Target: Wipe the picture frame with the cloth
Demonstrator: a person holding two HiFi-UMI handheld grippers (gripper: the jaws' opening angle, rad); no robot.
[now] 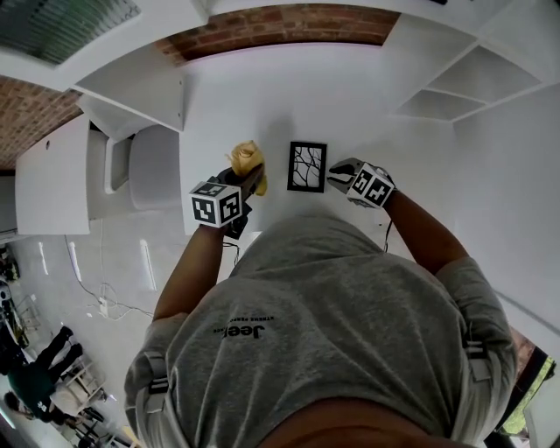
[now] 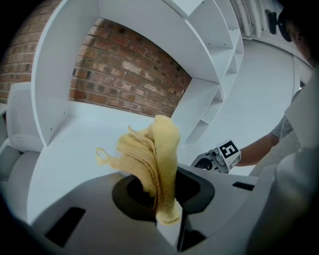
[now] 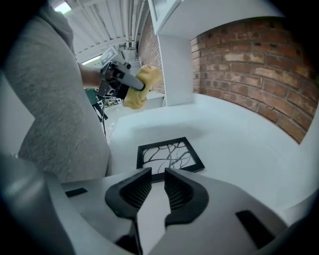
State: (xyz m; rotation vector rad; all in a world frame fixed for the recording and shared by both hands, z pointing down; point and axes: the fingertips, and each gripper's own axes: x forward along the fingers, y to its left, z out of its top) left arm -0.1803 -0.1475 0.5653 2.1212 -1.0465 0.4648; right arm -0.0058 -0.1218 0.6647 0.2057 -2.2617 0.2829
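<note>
The picture frame [image 1: 306,166], black with a branch pattern, lies flat on the white table [image 1: 262,96]. To its left my left gripper [image 1: 252,178] is held up off the table, shut on a bunched yellow cloth [image 1: 246,157]. In the left gripper view the cloth [image 2: 154,154] sticks up out of the jaws [image 2: 167,215]. My right gripper [image 1: 335,178] is at the frame's right edge. In the right gripper view its jaws [image 3: 155,173] are open by a narrow gap with nothing between them, and the frame [image 3: 169,154] lies just ahead of the tips.
White shelving [image 1: 455,87] stands at the back right and a white upright panel [image 1: 140,87] at the back left, with a brick wall [image 1: 280,22] behind. A rounded white seat [image 1: 153,166] is at the left. The person's grey shirt [image 1: 324,324] fills the lower head view.
</note>
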